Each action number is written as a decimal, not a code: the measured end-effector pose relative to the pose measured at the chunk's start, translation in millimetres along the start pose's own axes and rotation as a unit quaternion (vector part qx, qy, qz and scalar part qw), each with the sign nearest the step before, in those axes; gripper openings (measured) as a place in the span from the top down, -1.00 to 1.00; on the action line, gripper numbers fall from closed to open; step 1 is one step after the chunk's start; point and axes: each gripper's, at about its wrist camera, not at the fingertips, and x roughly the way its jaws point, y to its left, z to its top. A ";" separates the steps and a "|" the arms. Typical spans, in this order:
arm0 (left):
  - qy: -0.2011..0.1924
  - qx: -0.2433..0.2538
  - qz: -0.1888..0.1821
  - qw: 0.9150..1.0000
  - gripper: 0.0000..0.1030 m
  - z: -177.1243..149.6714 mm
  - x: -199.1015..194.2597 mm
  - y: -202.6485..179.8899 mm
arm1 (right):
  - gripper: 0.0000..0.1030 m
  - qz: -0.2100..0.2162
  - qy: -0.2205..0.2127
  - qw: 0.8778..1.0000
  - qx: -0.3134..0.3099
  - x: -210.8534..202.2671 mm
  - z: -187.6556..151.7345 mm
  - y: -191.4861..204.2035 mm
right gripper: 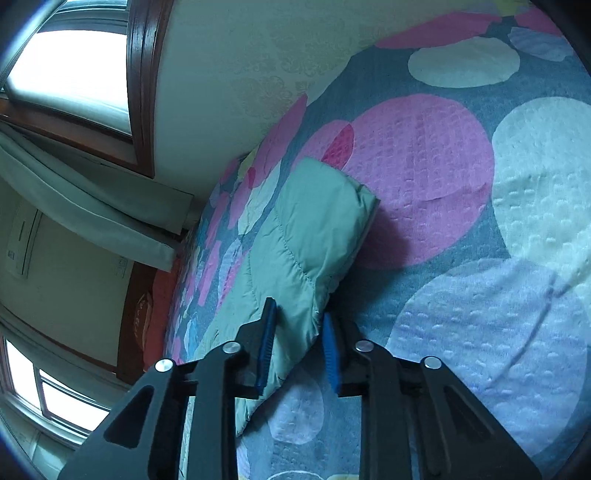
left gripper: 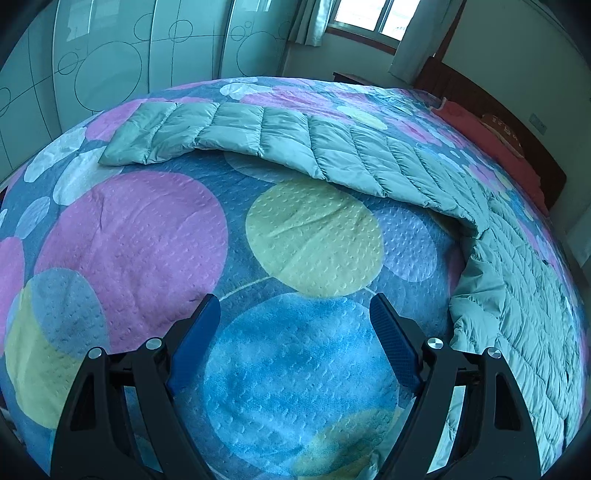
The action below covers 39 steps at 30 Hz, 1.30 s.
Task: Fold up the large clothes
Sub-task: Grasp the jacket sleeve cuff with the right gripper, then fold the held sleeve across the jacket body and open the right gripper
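Nearest in the left wrist view, the left gripper (left gripper: 295, 332) hangs over the bedspread (left gripper: 147, 229) with its blue pads (left gripper: 195, 343) spread wide and nothing between them; below it lie a blue circle and a yellow-green one of the spotted pattern. Just to the right of that gripper the pale green quilted coat (left gripper: 491, 280) rises in a rumpled heap, and from there one long padded sleeve (left gripper: 236, 133) runs leftward across the bed, lying flat with its cuff end near the far left edge. Beyond the bed stand pale wardrobe doors (left gripper: 103, 66) drawn with circles, a window (left gripper: 376, 14) with curtains, and a dark wooden headboard (left gripper: 517, 122) behind a red pillow (left gripper: 491, 140). In the right wrist view, the right gripper (right gripper: 299, 339) has its jaws drawn in close on a fold of the same coat (right gripper: 295, 240), the blue pads (right gripper: 267, 347) pressing the padded cloth from both sides. Past the grip the sleeve end lies on a pink circle of the bedspread (right gripper: 480, 295), and further off are the cream wall (right gripper: 229, 74) and a wood-framed window (right gripper: 74, 74).
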 end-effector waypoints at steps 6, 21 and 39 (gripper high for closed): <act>0.001 0.015 0.037 0.999 -0.61 4.4 7.8 -0.6 | 0.87 0.018 -0.008 0.996 -0.089 -11.5 -6.9 43.4; 0.011 0.058 0.065 0.996 -0.75 1.6 19.3 -9.9 | 0.92 0.122 0.107 0.918 -0.363 6.3 -171.0 217.0; 0.009 0.069 0.073 0.995 -0.83 3.8 25.5 -11.5 | 0.93 0.186 0.319 0.761 -0.534 33.6 -433.0 284.1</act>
